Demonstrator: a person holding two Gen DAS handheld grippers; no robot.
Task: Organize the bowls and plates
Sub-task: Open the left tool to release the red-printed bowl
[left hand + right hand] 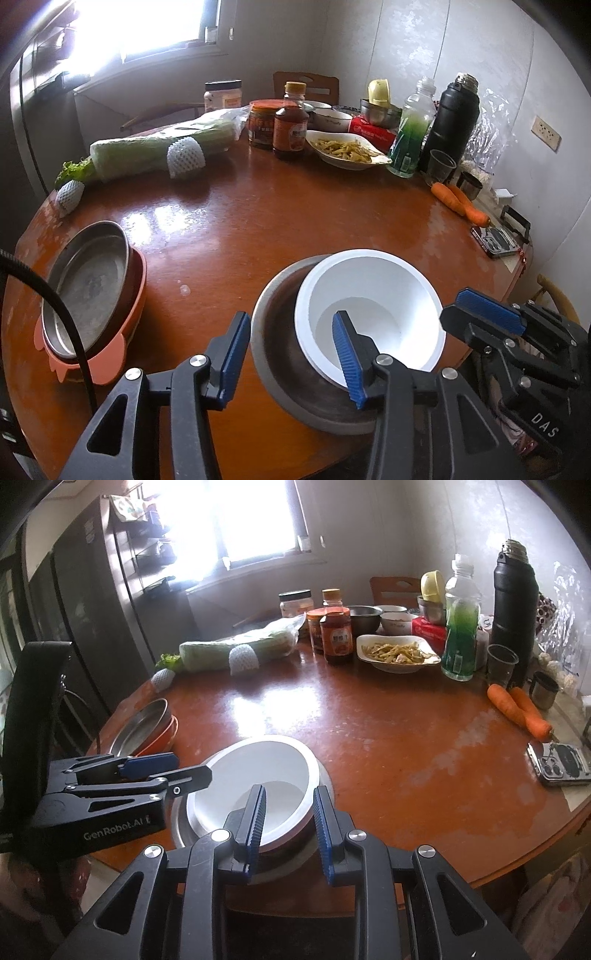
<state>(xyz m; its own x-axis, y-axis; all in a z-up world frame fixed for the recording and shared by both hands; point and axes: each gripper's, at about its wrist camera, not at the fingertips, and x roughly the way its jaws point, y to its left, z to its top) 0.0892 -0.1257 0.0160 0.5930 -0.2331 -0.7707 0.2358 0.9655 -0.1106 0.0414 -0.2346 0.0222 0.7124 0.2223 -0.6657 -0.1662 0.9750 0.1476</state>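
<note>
While the white bowl [369, 310] already sits nested, slightly tilted, inside the steel bowl [280, 354] at the near table [295, 221] edge, that stack looks basically done. Left gripper [291, 354]: jaws apart and straddling the near-left rims, one pad inside the white bowl, the other outside the steel one, no pad visibly pressing, so I read it as released. Right gripper [290, 834]: closed down to a narrow gap over the near rim of the stack; from its own view I can't confirm the pads actually pinch the rim. Second stack done too: steel plate [88, 288] resting in the orange dish [122, 339] at the left edge. Left to do, as a guess: far-side bowls [376, 618] behind the food plate [397, 657] are not gathered; that plate holds food, probably stays. Jars, bottles, flask, carrots [521, 710], phone [559, 764] untouched.
</note>
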